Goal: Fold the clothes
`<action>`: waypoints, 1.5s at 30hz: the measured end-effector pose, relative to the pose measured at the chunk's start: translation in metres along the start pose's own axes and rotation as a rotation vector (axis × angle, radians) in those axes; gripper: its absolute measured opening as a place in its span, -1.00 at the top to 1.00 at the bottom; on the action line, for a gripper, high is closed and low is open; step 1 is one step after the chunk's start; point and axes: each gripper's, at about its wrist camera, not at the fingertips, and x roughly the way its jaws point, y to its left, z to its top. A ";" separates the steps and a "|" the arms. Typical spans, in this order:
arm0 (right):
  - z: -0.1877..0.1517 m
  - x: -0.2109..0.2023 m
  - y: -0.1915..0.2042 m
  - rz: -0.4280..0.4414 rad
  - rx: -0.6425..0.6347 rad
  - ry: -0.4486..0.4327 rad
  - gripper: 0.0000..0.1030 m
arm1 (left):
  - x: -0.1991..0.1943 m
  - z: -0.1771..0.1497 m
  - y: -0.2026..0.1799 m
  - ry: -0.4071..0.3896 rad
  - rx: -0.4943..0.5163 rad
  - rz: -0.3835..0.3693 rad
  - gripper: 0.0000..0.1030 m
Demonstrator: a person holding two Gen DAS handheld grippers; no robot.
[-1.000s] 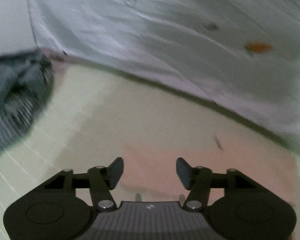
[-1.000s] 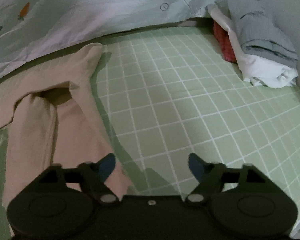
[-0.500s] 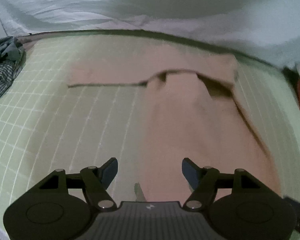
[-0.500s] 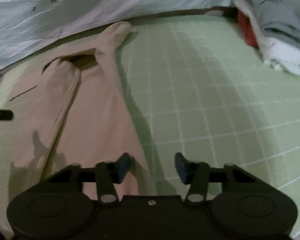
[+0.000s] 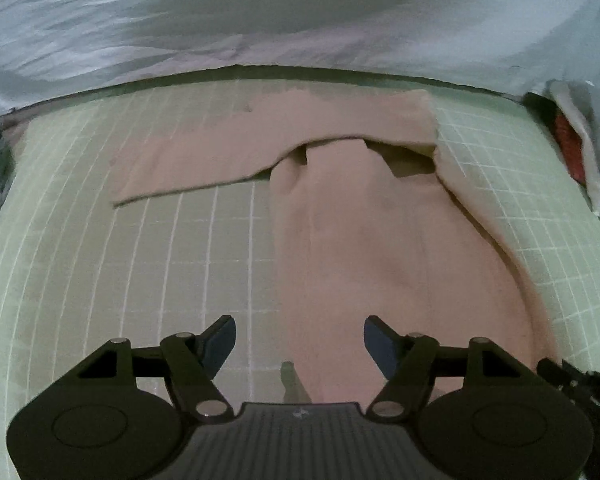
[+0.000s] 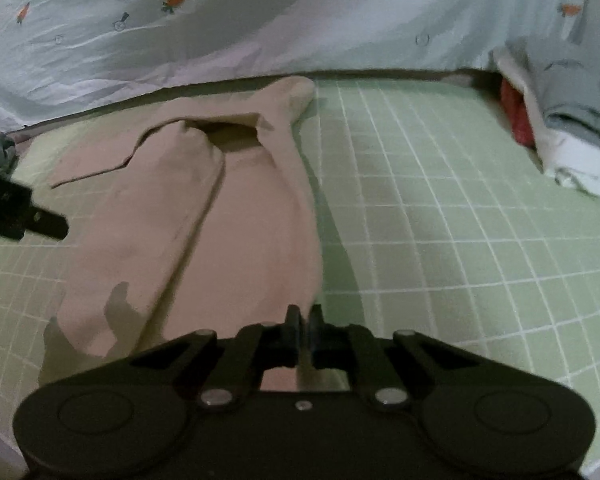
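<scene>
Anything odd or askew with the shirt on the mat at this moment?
Mildly: the shirt is lopsided, one sleeve spread flat sideways, the other bunched along the body. No damage or spills visible.

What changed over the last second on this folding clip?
The right claw closed from wide open onto the near hem of the beige long-sleeved top. The left claw swung down from the quilt and hovers open over it. The top lies unmoved.

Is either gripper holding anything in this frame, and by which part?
The right gripper is shut at the near right edge of the beige garment, apparently pinching the hem there. The left gripper is open over the garment's near left edge, holding nothing.
</scene>
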 end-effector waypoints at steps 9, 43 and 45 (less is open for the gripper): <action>-0.020 0.017 0.066 -0.066 0.098 -0.008 0.91 | 0.008 0.008 0.032 0.008 0.174 -0.071 -0.39; 0.085 0.053 0.054 0.009 0.261 0.038 -0.04 | 0.070 0.061 0.216 -0.014 -0.348 0.069 -0.52; 0.107 0.069 0.046 0.018 0.250 0.020 -0.04 | 0.079 0.074 0.219 -0.021 -0.355 0.091 -0.52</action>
